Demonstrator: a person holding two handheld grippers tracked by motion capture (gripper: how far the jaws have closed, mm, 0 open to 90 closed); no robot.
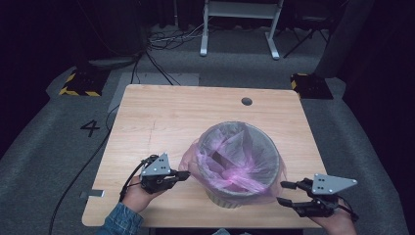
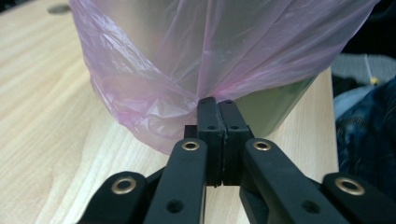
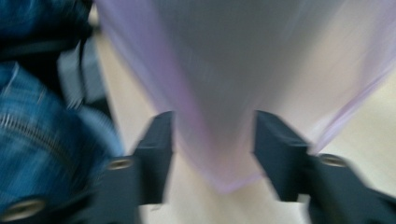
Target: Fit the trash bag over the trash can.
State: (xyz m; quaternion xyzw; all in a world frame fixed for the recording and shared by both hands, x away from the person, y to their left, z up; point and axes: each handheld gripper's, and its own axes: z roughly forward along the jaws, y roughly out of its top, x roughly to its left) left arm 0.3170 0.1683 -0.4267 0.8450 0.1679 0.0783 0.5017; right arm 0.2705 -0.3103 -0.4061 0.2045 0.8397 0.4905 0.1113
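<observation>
A round grey bin (image 1: 222, 199) stands on the wooden table (image 1: 161, 117), lined with a thin pink bag (image 1: 235, 156) that drapes over its rim. My left gripper (image 1: 185, 175) sits at the bin's left side. In the left gripper view its jaws (image 2: 218, 105) are shut on a gathered fold of the bag (image 2: 154, 107), with the bin wall (image 2: 275, 109) behind. My right gripper (image 1: 286, 192) is at the bin's right side, jaws apart. In the blurred right gripper view, a hanging fold of bag (image 3: 224, 154) lies between its open jaws (image 3: 212, 135) without being pressed.
A dark cable hole (image 1: 246, 101) is near the table's far edge. A denim sleeve (image 1: 120, 220) enters at the bottom left. Beyond the table lie floor cables (image 1: 161, 41), a white desk frame (image 1: 240, 24) and yellow-black striped bases (image 1: 78, 83).
</observation>
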